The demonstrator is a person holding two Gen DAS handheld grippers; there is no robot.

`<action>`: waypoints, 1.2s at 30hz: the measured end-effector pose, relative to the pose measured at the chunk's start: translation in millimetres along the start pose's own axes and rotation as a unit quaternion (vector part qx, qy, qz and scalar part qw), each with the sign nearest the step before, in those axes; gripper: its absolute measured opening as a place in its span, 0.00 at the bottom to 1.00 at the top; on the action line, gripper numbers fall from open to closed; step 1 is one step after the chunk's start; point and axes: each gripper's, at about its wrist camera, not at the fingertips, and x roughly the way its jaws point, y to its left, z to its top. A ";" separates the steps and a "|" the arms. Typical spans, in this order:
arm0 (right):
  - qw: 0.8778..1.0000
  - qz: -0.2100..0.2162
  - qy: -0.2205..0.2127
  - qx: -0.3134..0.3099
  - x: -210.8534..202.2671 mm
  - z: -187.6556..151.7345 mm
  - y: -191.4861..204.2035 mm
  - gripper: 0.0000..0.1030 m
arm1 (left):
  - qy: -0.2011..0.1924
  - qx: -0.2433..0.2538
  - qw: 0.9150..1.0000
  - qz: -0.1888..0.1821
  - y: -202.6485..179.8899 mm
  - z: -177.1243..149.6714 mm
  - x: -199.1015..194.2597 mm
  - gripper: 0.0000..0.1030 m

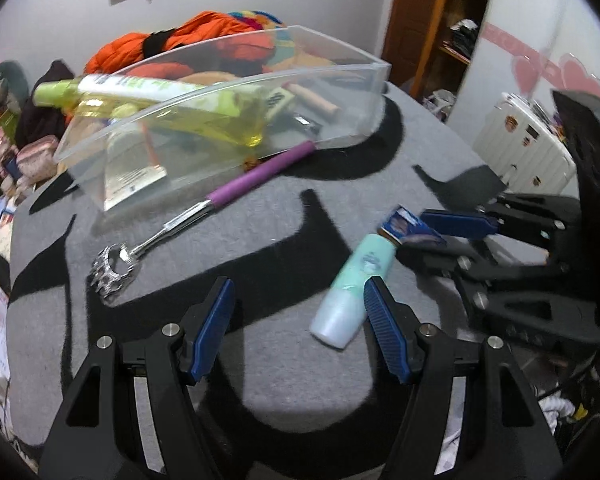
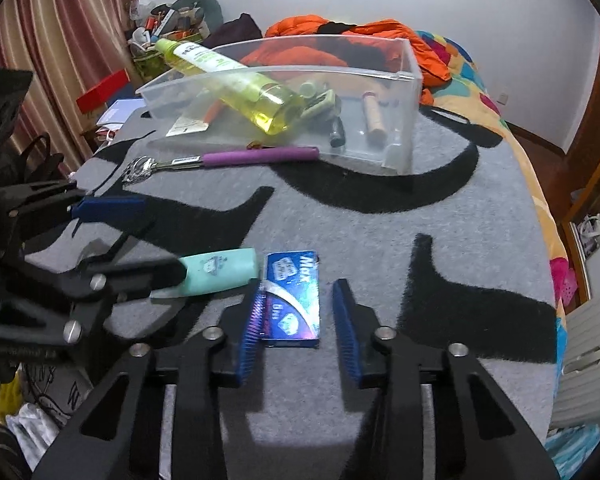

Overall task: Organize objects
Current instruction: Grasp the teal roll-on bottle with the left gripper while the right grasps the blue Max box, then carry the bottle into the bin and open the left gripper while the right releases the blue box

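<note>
A clear plastic bin [image 1: 340,92] [image 2: 408,92] stands at the back of a grey and black mat, holding a yellow-green bottle [image 1: 172,100] [image 2: 236,84] and small items. A purple-handled metal tool [image 1: 256,176] [image 2: 256,157] lies in front of it. A mint bottle [image 1: 352,284] [image 2: 220,272] lies beside a blue packet [image 1: 408,228] [image 2: 292,296]. My left gripper [image 1: 300,320] is open, its right finger against the mint bottle. My right gripper [image 2: 296,328] is open around the blue packet's near end.
Orange clothing [image 1: 204,36] [image 2: 332,36] and a colourful blanket [image 2: 460,80] lie behind the bin. Clutter sits at the left by the curtain [image 2: 60,40]. A white suitcase [image 1: 524,144] and a wooden shelf [image 1: 440,20] stand beyond the mat's right edge.
</note>
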 end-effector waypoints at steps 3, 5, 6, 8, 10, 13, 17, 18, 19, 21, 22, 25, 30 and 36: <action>1.000 0.001 -0.001 0.007 -1.9 -0.9 -4.3 0.24 | 0.000 0.022 1.000 -0.012 -11.1 2.7 2.6 0.65; 1.000 -0.001 -0.003 0.008 -2.8 -1.7 -5.7 0.24 | 0.006 0.033 0.999 -0.018 -16.6 4.5 7.2 0.64; 1.000 -0.003 -0.003 0.009 -3.3 -1.3 -6.1 0.24 | 0.011 0.038 0.999 -0.020 -19.4 5.3 10.9 0.59; 1.000 -0.005 -0.004 0.013 -5.0 -1.7 -8.8 0.24 | 0.022 0.044 0.999 -0.023 -22.7 6.5 18.5 0.45; 1.000 -0.006 -0.006 0.018 -6.5 -1.5 -11.8 0.24 | 0.014 0.051 0.998 -0.017 -25.2 7.1 19.5 0.38; 1.000 -0.006 -0.010 0.026 -9.2 -0.2 -16.7 0.24 | 0.013 0.046 0.999 -0.021 -23.3 8.9 18.4 0.24; 0.999 -0.003 -0.019 0.032 -13.6 4.3 -19.0 0.24 | 0.010 0.031 0.999 -0.016 -16.2 9.0 16.1 0.24; 0.999 -0.002 -0.021 0.032 -14.3 5.7 -19.1 0.24 | 0.006 0.026 1.000 -0.012 -13.3 9.1 13.7 0.24; 0.999 -0.002 -0.025 0.032 -16.0 7.9 -19.0 0.24 | 0.003 0.022 1.000 -0.012 -11.2 9.5 11.5 0.24; 0.999 -0.001 -0.032 0.032 -18.7 11.9 -18.5 0.24 | -0.010 0.014 1.000 -0.007 -6.8 11.1 4.6 0.24; 0.999 -0.001 -0.036 0.032 -20.7 14.6 -17.9 0.24 | -0.017 0.011 1.000 -0.003 -5.4 12.3 1.0 0.24; 0.998 0.002 -0.049 0.031 -25.6 22.5 -15.7 0.24 | -0.043 0.002 0.999 0.005 -0.4 17.1 -13.0 0.24; 0.997 0.003 -0.067 0.027 -32.0 34.3 -11.0 0.24 | -0.083 -0.010 0.996 0.009 7.7 25.4 -34.0 0.24; 0.996 0.005 -0.087 0.023 -38.0 51.4 -7.9 0.24 | -0.120 -0.020 0.992 0.017 14.5 39.4 -52.6 0.24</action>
